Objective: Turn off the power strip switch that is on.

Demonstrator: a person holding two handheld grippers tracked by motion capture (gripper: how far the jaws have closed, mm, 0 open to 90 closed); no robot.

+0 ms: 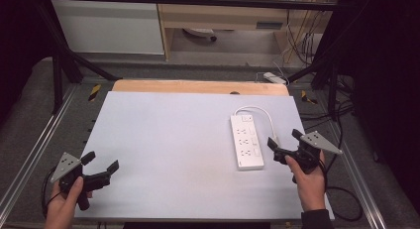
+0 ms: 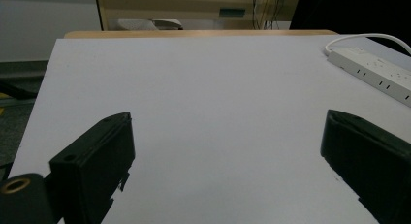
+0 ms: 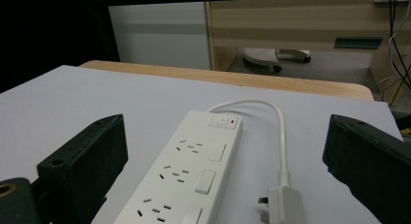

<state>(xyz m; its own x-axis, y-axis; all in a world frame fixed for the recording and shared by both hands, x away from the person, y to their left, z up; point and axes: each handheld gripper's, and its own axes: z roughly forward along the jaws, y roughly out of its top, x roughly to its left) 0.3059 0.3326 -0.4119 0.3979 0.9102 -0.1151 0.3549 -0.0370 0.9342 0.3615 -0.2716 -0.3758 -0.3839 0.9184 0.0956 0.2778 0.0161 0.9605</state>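
High view: power strip [image 1: 246, 141] beside right claw [image 1: 284, 144]

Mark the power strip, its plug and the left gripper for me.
power strip [image 1: 245, 141]: high view, middle of its top face.
plug [image 3: 283, 202]: right gripper view, its white body.
left gripper [image 1: 103, 162]: high view, midway between fingertips.

Grey carpeted floor [image 1: 29, 110], pale wood cabinet [image 1: 223, 16] behind, white panel [image 1: 109, 26], black metal frame [image 1: 59, 65], dim surroundings

one power strip [image 1: 246, 142], two grippers [image 1: 101, 164] [image 1: 283, 143]
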